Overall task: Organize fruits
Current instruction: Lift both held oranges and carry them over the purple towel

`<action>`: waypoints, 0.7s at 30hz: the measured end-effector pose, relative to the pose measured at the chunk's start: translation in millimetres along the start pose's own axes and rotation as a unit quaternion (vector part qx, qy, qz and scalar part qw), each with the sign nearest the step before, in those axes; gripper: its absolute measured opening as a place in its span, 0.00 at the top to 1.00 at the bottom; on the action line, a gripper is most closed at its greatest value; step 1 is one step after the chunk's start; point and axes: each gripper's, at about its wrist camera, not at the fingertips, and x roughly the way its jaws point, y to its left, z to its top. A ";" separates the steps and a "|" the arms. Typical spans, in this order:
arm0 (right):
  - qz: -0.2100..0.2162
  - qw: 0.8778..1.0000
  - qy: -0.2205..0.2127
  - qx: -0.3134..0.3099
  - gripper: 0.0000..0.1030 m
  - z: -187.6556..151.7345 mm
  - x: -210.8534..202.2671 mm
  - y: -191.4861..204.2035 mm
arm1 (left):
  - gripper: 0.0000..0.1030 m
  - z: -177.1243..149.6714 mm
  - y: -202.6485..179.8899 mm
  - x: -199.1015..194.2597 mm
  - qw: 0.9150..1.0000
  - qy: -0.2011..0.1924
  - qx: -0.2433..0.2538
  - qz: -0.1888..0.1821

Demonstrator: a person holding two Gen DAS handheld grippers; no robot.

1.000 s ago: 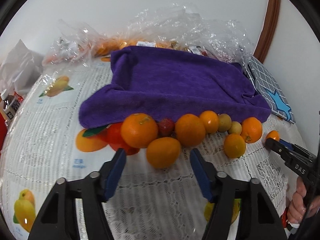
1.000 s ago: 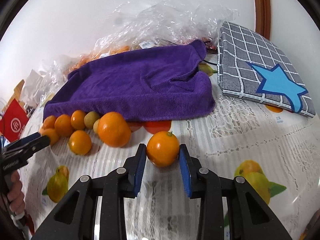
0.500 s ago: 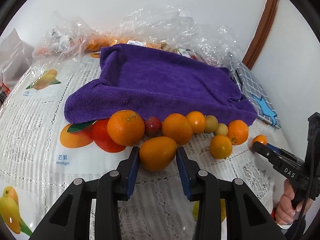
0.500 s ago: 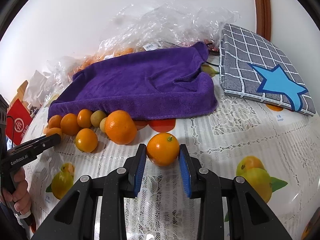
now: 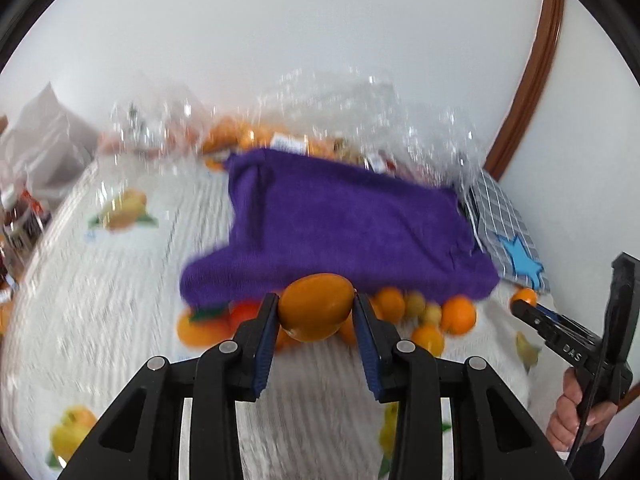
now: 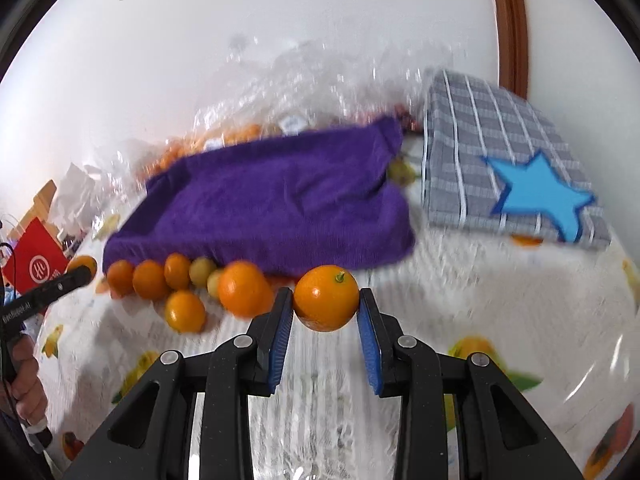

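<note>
My left gripper [image 5: 315, 309] is shut on an oval orange fruit [image 5: 316, 306] and holds it above the table, in front of the purple towel [image 5: 340, 224]. My right gripper [image 6: 325, 305] is shut on a round orange with a green stem [image 6: 326, 298], lifted off the cloth. A row of oranges and small yellow-green fruits [image 6: 176, 276] lies along the towel's [image 6: 276, 200] front edge; it also shows in the left wrist view [image 5: 424, 312]. The right gripper shows at the right of the left wrist view [image 5: 524, 304].
A grey checked cushion with a blue star [image 6: 516, 172] lies right of the towel. Clear plastic bags with more oranges [image 5: 248, 136] sit behind it by the wall. A red packet [image 6: 34, 264] stands at the left. The fruit-print tablecloth [image 6: 480, 300] covers the table.
Both grippers have risen with their fruit, both views now blurred by motion. The left gripper closed on the oval fruit about half a second ago and has lifted it off the cloth.
</note>
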 end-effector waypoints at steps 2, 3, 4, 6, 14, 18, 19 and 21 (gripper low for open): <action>-0.003 1.000 -0.013 -0.009 0.68 12.0 -4.4 1.9 | 0.66 15.7 -4.9 -2.0 1.000 -0.018 0.009 0.014; -0.005 1.000 -0.020 -0.013 0.68 19.1 -6.4 3.6 | 0.66 26.3 -7.1 -2.9 0.999 -0.029 0.009 0.020; -0.006 0.999 -0.030 -0.017 0.68 29.3 -8.7 4.8 | 0.66 33.6 -8.5 -3.3 0.999 -0.037 0.007 0.023; -0.005 0.999 -0.043 -0.020 0.68 41.8 -10.5 5.1 | 0.66 47.2 -12.8 -0.5 0.998 -0.051 0.002 0.027; 0.003 0.997 -0.066 -0.031 0.68 95.7 18.8 13.8 | 0.66 76.2 -16.7 41.5 0.997 -0.060 -0.007 0.038; 0.014 0.998 -0.060 -0.023 0.68 109.4 43.0 15.8 | 0.66 76.4 -13.4 66.5 0.998 -0.051 -0.006 0.046; 0.016 0.998 -0.056 -0.021 0.68 110.9 51.0 15.0 | 0.66 74.0 -11.2 72.1 0.998 -0.049 -0.005 0.048; 0.010 0.999 -0.046 -0.027 0.68 108.3 64.4 14.9 | 0.66 69.2 -8.9 79.4 0.998 -0.048 -0.002 0.049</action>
